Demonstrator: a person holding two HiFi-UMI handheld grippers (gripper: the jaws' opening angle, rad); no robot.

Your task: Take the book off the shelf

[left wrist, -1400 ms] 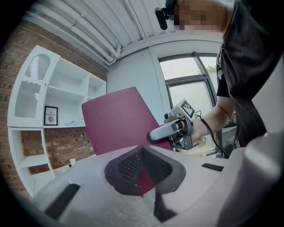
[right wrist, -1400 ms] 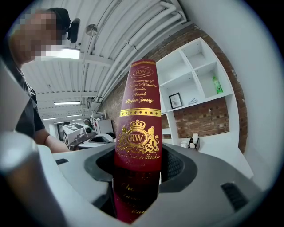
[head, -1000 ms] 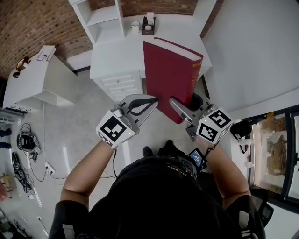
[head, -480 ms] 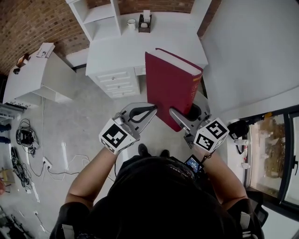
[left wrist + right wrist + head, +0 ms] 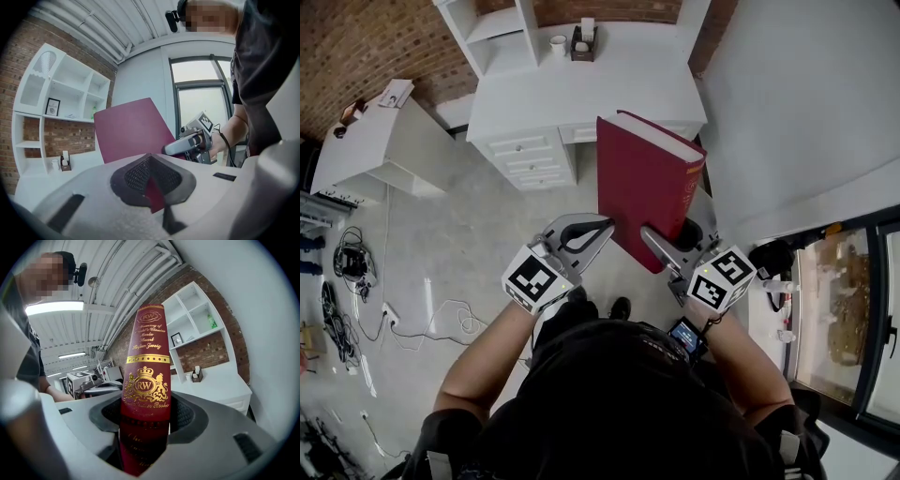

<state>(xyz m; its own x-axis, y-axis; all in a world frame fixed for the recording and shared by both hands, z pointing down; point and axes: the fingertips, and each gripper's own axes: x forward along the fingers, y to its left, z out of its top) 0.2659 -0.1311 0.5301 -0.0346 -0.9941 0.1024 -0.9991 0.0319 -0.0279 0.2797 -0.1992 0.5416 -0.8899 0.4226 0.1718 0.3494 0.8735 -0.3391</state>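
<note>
Right now your right gripper (image 5: pixel 675 234) is clamped on the lower end of the red hardback book (image 5: pixel 642 187). The book stands tilted in the air over the floor (image 5: pixel 469 234), in front of the white desk (image 5: pixel 609 84) and clear of the white shelf unit (image 5: pixel 492 28).

Only the right gripper view shows you the spine: gold lettering and a crowned RW crest, with a pad pressed against each cover.

The left gripper view gives you the plain red cover instead. There your left gripper (image 5: pixel 150 180) has its jaws almost together, nipping a thin red sliver of the cover's corner between the pads.

The head view alone shows the pale page block along the book's top edge, plus a cup (image 5: pixel 558 42) and a small holder (image 5: pixel 581 47) at the back of the desk.
</note>
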